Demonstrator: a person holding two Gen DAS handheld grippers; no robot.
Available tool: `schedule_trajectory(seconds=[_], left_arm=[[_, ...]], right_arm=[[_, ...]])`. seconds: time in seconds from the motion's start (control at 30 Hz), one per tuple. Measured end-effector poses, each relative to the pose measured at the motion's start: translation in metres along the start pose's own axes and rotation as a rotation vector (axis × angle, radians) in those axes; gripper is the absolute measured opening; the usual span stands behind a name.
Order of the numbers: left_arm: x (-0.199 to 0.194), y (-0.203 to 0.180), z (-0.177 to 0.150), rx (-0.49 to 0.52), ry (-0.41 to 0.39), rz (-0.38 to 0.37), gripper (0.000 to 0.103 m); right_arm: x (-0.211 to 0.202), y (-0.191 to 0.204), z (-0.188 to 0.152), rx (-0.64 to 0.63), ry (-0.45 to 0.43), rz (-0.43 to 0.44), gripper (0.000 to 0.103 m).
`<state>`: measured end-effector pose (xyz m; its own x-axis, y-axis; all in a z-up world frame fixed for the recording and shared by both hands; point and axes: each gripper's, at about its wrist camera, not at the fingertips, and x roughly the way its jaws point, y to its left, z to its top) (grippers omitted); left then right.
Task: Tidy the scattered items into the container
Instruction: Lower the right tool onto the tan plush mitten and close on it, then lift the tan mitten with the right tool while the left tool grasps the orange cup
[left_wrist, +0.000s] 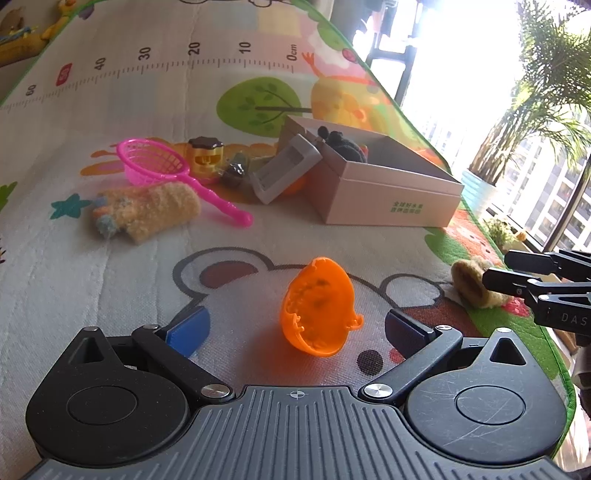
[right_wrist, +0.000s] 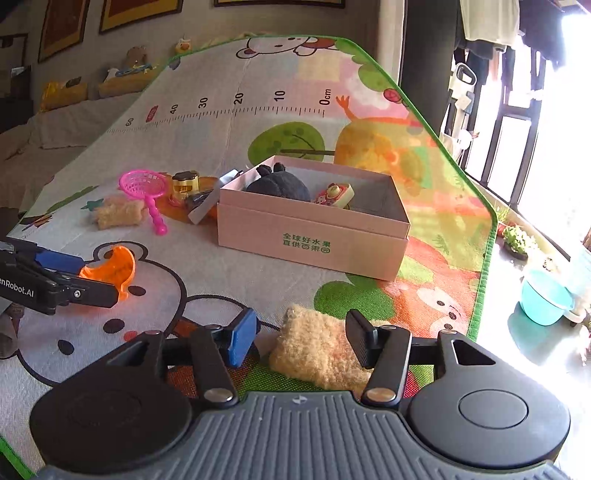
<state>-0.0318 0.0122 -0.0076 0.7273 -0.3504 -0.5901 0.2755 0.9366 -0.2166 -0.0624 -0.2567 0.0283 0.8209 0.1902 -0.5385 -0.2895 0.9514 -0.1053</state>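
A pink cardboard box (left_wrist: 384, 192) (right_wrist: 314, 236) stands on the play mat and holds a black plush (right_wrist: 279, 186) and a small colourful toy (right_wrist: 334, 194). An orange plastic toy (left_wrist: 317, 306) (right_wrist: 110, 267) lies between the wide-open jaws of my left gripper (left_wrist: 295, 328), untouched. My right gripper (right_wrist: 301, 341) is open around a tan fuzzy sock (right_wrist: 317, 354) (left_wrist: 471, 282), its fingers on either side of it. Left of the box lie a pink net scoop (left_wrist: 162, 166), another fuzzy sock (left_wrist: 147, 212), a yellow toy (left_wrist: 205, 155) and a grey holder (left_wrist: 284, 168).
The mat's green edge (right_wrist: 484, 236) runs along the right, with bare floor, a teal basin (right_wrist: 546, 301) and potted plants (left_wrist: 546, 110) by the window beyond it. A sofa with toys (right_wrist: 66, 92) is at the far left.
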Motion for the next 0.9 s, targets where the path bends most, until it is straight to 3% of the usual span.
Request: schedule_trajectory(seconds=[0.07, 0.2, 0.33, 0.5, 0.63, 0.67, 0.7, 0.8, 0.9], left_arm=[[-0.001, 0.001, 0.000, -0.004, -0.002, -0.004, 0.103], [-0.001, 0.002, 0.000, -0.014, -0.005, -0.011, 0.103], [0.000, 0.003, 0.001, -0.017, -0.005, -0.014, 0.103], [0.001, 0.002, 0.001, -0.012, -0.003, -0.009, 0.103], [0.001, 0.001, 0.000, -0.006, 0.000, -0.004, 0.103], [0.001, 0.001, 0.000, -0.006, 0.000, -0.003, 0.103], [0.001, 0.001, 0.000, -0.006, -0.001, -0.004, 0.103], [0.000, 0.001, 0.000, -0.010, -0.002, -0.007, 0.103], [0.001, 0.001, 0.000, -0.010, -0.001, -0.008, 0.103]], right_arm=[[0.006, 0.004, 0.002, -0.019, 0.013, -0.009, 0.056], [0.017, 0.000, 0.002, -0.019, 0.022, -0.055, 0.074], [0.016, -0.015, -0.006, 0.023, 0.027, -0.059, 0.074], [0.002, -0.012, -0.018, -0.006, 0.025, 0.001, 0.051], [0.006, 0.000, -0.015, -0.060, 0.037, -0.006, 0.045], [0.011, 0.001, -0.013, -0.053, 0.058, -0.004, 0.035], [0.015, 0.000, -0.012, -0.038, 0.076, 0.002, 0.031], [0.017, 0.003, -0.010, -0.007, 0.101, 0.013, 0.030], [0.008, 0.004, -0.007, 0.070, 0.124, 0.168, 0.031]])
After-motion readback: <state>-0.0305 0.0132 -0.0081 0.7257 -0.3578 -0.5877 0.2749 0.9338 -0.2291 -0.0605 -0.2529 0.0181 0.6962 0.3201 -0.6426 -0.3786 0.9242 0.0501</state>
